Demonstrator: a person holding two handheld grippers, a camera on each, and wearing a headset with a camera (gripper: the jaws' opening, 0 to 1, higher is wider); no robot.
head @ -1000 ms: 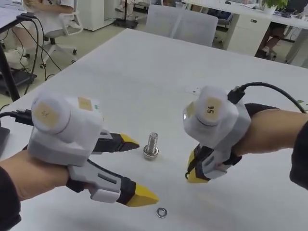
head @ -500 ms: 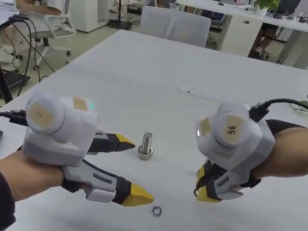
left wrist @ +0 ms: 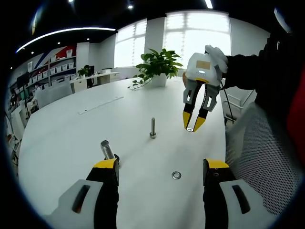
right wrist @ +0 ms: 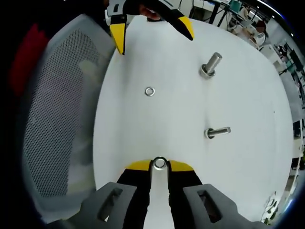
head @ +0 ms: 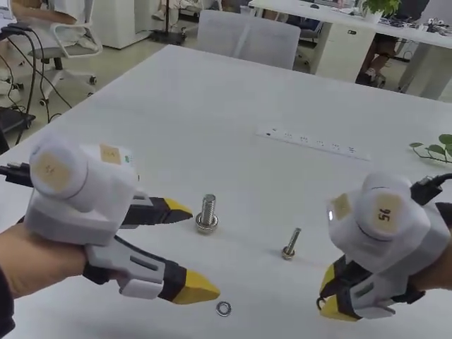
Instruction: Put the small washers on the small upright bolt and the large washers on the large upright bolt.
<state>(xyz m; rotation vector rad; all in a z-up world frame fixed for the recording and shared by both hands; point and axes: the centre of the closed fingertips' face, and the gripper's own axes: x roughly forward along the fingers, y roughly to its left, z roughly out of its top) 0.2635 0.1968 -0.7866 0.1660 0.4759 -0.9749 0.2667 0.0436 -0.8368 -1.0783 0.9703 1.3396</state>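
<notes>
power strip (head: 311, 141) beyond small bolt (head: 290, 244), plant (head: 429, 148) near

My left gripper (head: 194, 248), left of the large bolt (head: 206, 213): white boxy housing, round tan disc (head: 53, 168) on top, tan sticker (head: 111, 154) with a green spot beside it, black cable (head: 10, 173) at the back, grey-white jaws with black sections and yellow tips. My right gripper (head: 326, 296), right of that bolt: same white housing, tan label (head: 385, 214) reading 56, small lit LED (head: 330, 216), black cord (head: 431, 185). Black sleeve (left wrist: 248, 62) on my right arm.
</notes>
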